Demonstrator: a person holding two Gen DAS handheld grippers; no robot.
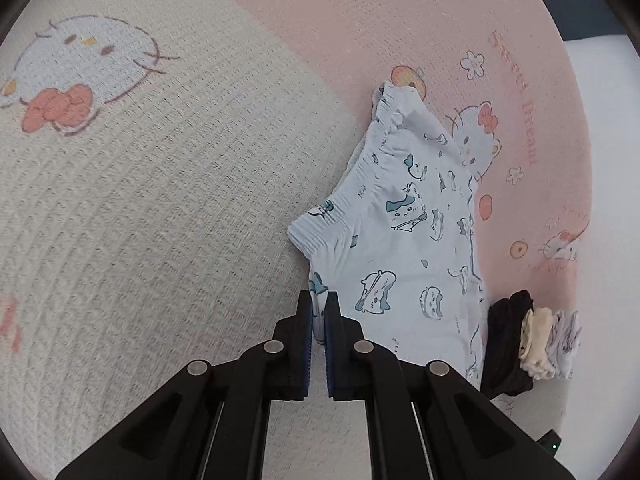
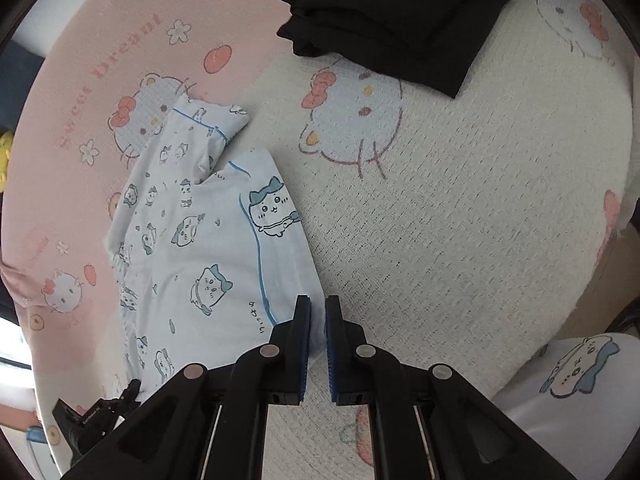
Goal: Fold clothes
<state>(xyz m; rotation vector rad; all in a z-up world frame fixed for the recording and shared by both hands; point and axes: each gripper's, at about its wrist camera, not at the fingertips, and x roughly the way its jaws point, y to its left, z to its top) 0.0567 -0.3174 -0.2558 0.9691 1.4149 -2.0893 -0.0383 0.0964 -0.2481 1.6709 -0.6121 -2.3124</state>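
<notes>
Both grippers we found pinching the pale blue printed shorts point(image 1: 404, 240): the left gripper point(image 1: 319, 320) held fabric near the waistband corner, the right gripper point(image 2: 318, 324) a leg hem edge. We noted the shorts lay on the pink and cream blanket point(image 1: 160, 200). Folded clothes point(image 1: 528, 340), apparently three pieces, sat just beside them.

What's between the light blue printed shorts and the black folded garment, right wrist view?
Nothing but bare blanket: its cream weave with a cat-face print separates the shorts from the black folded garment, in the right wrist view.
</notes>
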